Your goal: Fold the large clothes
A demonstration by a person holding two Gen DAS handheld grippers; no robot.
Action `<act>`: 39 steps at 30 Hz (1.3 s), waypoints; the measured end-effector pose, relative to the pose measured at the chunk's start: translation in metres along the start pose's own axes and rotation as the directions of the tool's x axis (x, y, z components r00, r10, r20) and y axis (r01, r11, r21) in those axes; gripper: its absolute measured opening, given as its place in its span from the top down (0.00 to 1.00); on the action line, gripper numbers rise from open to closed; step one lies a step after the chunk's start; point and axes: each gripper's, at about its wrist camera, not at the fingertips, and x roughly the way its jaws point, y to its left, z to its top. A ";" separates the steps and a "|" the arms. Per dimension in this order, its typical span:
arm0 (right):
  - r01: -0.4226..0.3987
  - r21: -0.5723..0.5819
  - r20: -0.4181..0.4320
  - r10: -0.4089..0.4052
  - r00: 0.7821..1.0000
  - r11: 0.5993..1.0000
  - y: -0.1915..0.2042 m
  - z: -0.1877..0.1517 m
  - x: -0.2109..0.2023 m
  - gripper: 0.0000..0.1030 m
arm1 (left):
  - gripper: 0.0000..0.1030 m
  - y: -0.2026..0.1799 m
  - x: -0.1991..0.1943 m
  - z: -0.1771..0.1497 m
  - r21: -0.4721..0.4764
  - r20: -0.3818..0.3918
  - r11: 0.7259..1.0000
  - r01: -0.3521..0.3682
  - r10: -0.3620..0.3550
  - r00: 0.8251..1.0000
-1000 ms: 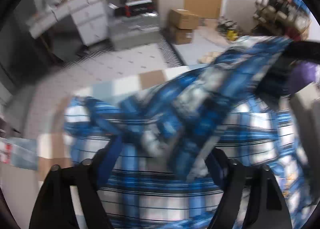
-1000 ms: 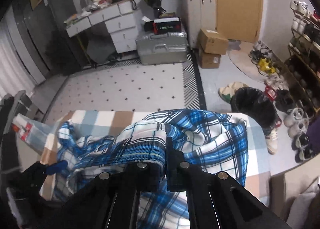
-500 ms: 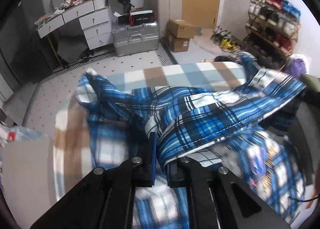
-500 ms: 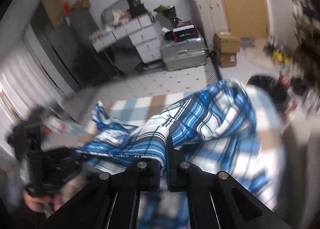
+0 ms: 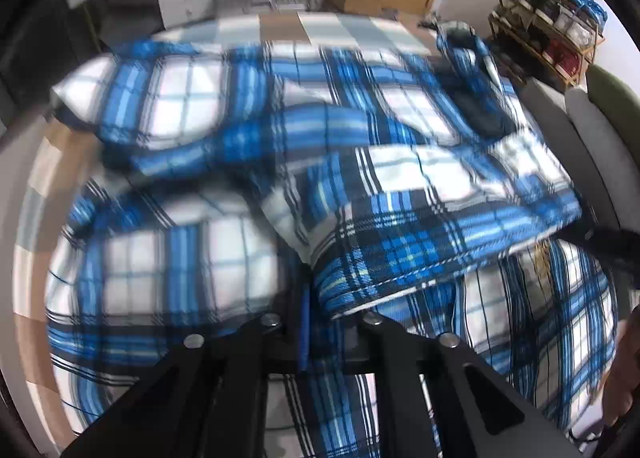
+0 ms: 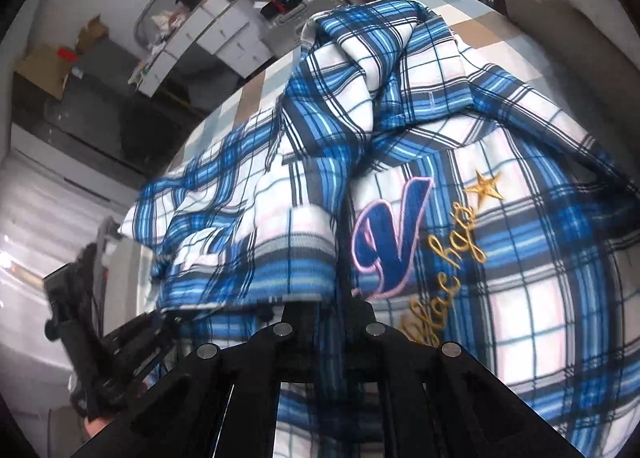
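I hold 2 grippers over a checked table cover (image 5: 280,23), and the blue plaid shirt (image 6: 440,129) lies bunched across most of it.

Left gripper (image 5: 320,322): the jaws are starting to part, yet a stitched hem of the shirt still sits pinched between them, with the cloth running up and to the right from the pinch. This view is blurred on its left half, so I cannot read the lie of the cloth there.

Right gripper (image 6: 324,322): the jaws are likewise easing apart, with a fold of plaid caught between them. Just beside it, the embroidered letter V (image 6: 394,234) and gold star (image 6: 486,187) face up. The collar end is heaped toward the far edge of the table.

Progress, in my judgement: early. 1 flap appears laid over the body, but the shirt is rumpled, with no flat edges or square outline. Smoothing, sleeve folds and the final fold all remain.
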 end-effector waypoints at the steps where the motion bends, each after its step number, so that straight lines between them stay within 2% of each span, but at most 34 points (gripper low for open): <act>1: 0.007 -0.025 0.012 -0.007 1.000 1.000 0.003 0.001 -0.007 0.87 | 0.85 0.001 0.002 0.002 0.001 -0.015 1.000 0.016 -0.016 1.000; 2: 0.014 -0.061 0.032 -0.013 0.999 0.998 0.008 0.004 -0.017 0.79 | 0.80 0.002 0.002 0.003 0.005 -0.027 0.999 0.037 -0.037 0.999; 4: 0.030 -0.114 0.088 -0.019 0.996 0.993 0.016 0.011 -0.037 0.56 | 0.70 0.007 -0.004 0.004 0.009 -0.024 0.996 0.093 -0.093 0.995; 5: 0.037 -0.145 0.128 -0.018 0.992 0.989 0.023 0.019 -0.049 0.33 | 0.60 0.008 -0.009 0.002 0.012 -0.010 0.994 0.112 -0.112 0.994; 6: 0.038 -0.162 0.149 -0.013 0.989 0.986 0.026 0.022 -0.055 0.26 | 0.55 0.010 -0.016 0.003 0.021 0.014 0.991 0.134 -0.134 0.991; 7: 0.047 -0.185 0.187 -0.011 0.982 0.982 0.033 0.032 -0.063 0.26 | 0.49 0.012 -0.020 0.001 0.030 0.031 0.989 0.146 -0.147 0.989; 11: 0.114 -0.234 0.205 -0.065 0.977 0.965 0.060 0.076 -0.057 0.25 | 0.49 0.016 -0.035 -0.001 0.055 0.063 0.987 0.148 -0.152 0.986; 13: 0.174 -0.244 0.174 -0.133 0.976 0.954 0.075 0.104 -0.027 0.24 | 0.49 0.022 -0.037 0.000 0.040 0.065 0.986 0.162 -0.164 0.984; 15: 0.234 -0.248 0.093 -0.218 0.972 0.940 0.082 0.129 0.017 0.24 | 0.49 0.031 -0.039 -0.002 0.015 0.059 0.985 0.169 -0.170 0.984; 17: 0.281 -0.245 0.006 -0.289 0.957 0.928 0.081 0.142 0.058 0.26 | 0.49 0.031 -0.042 -0.017 -0.010 0.056 0.982 0.188 -0.188 0.981; 19: 0.340 -0.240 -0.066 -0.365 0.929 0.909 0.076 0.153 0.093 0.27 | 0.49 0.036 -0.043 -0.018 -0.030 0.060 0.981 0.190 -0.188 0.980; 20: 0.393 -0.234 -0.089 -0.423 0.902 0.889 0.071 0.157 0.110 0.38 | 0.49 0.037 -0.044 -0.019 -0.038 0.065 0.983 0.180 -0.177 0.982; 21: 0.437 -0.230 -0.088 -0.466 0.881 0.870 0.066 0.159 0.118 0.61 | 0.49 0.041 -0.045 -0.018 -0.047 0.067 0.983 0.176 -0.172 0.983; 22: 0.467 -0.219 -0.075 -0.492 0.867 0.857 0.059 0.161 0.121 0.73 | 0.49 0.042 -0.046 -0.024 -0.056 0.068 0.982 0.178 -0.174 0.982; 23: 0.460 -0.205 -0.067 -0.481 0.874 0.864 0.056 0.163 0.119 0.88 | 0.49 0.044 -0.047 -0.024 -0.065 0.070 0.981 0.185 -0.181 0.981; 24: 0.417 -0.177 -0.050 -0.431 0.901 0.892 0.052 0.164 0.112 0.94 | 0.49 0.047 -0.048 -0.025 -0.068 0.074 0.979 0.190 -0.185 0.980; 26: 0.333 -0.136 0.029 -0.332 0.943 0.933 0.045 0.162 0.084 0.94 | 0.49 0.049 -0.050 -0.026 -0.077 0.092 0.980 0.182 -0.175 0.980; 27: 0.258 -0.110 0.091 -0.249 0.964 0.960 0.040 0.157 0.061 0.94 | 0.49 0.050 -0.052 -0.026 -0.086 0.102 0.980 0.179 -0.170 0.980; 28: 0.179 -0.083 0.134 -0.167 0.977 0.980 0.033 0.150 0.040 0.95 | 0.49 0.051 -0.053 -0.025 -0.093 0.111 0.978 0.185 -0.175 0.978; 30: 0.061 -0.023 0.212 -0.055 0.976 0.998 0.019 0.136 0.004 0.95 | 0.49 0.053 -0.058 -0.024 -0.111 0.136 0.973 0.202 -0.186 0.973; 32: -0.061 0.058 0.303 0.041 0.952 0.996 -0.011 0.110 -0.035 0.95 | 0.49 0.058 -0.065 -0.023 -0.118 0.160 0.972 0.205 -0.185 0.970; 34: -0.120 0.132 0.343 0.068 0.937 0.984 -0.039 0.088 -0.052 0.95 | 0.49 0.064 -0.070 -0.020 -0.132 0.190 0.974 0.185 -0.158 0.969; 35: -0.122 0.184 0.352 0.050 0.935 0.975 -0.056 0.073 -0.056 0.95 | 0.49 0.068 -0.073 -0.017 -0.143 0.202 0.973 0.181 -0.150 0.968; 37: -0.043 0.169 0.314 -0.012 0.949 0.985 -0.067 0.055 -0.051 0.94 | 0.49 0.074 -0.074 -0.011 -0.168 0.210 0.970 0.176 -0.140 0.968; 39: 0.055 0.142 0.286 -0.094 0.954 0.988 -0.067 0.038 -0.041 0.91 | 0.49 0.081 -0.075 0.000 -0.188 0.215 0.969 0.162 -0.120 0.969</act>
